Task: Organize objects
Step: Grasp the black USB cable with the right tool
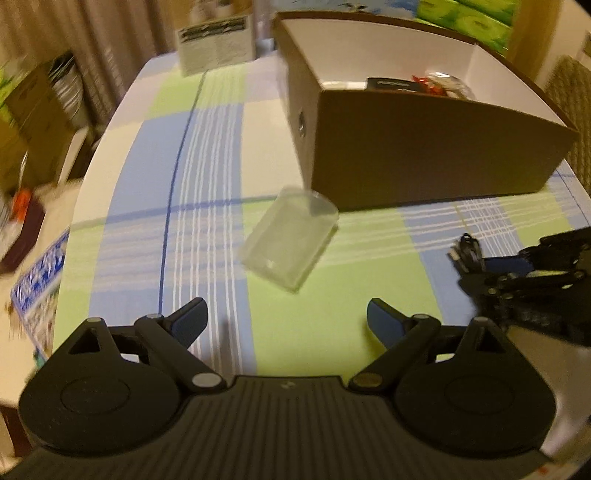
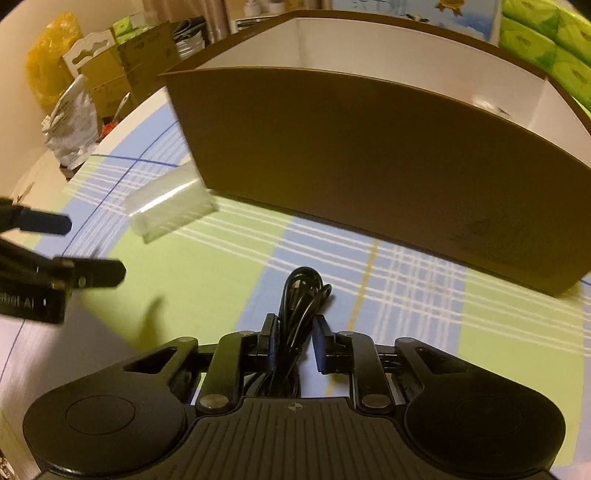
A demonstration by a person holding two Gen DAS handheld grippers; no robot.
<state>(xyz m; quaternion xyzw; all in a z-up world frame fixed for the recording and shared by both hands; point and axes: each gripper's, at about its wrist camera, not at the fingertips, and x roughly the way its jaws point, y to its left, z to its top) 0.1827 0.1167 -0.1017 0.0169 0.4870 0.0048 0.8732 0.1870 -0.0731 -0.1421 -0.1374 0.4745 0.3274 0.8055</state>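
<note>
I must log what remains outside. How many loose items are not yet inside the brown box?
2: a clear plastic case on the tablecloth by the brown box, and a black cable in the right gripper.

a home — checked tablecloth (image 1: 207, 155), curtains (image 1: 110, 29), stacked boxes (image 2: 122, 70).

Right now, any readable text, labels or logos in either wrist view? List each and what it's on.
None reads cleanly.
White printed card behind the brown box: black banner and text columns, blurred.
Round mark on the box's left side: illegible.
Dark packet inside the box: faint lettering, too small.
Left gripper body, in the right wrist view: pale lettering, mirrored or blurred.
Blue printed sheet at the table's left edge: blurred.
</note>
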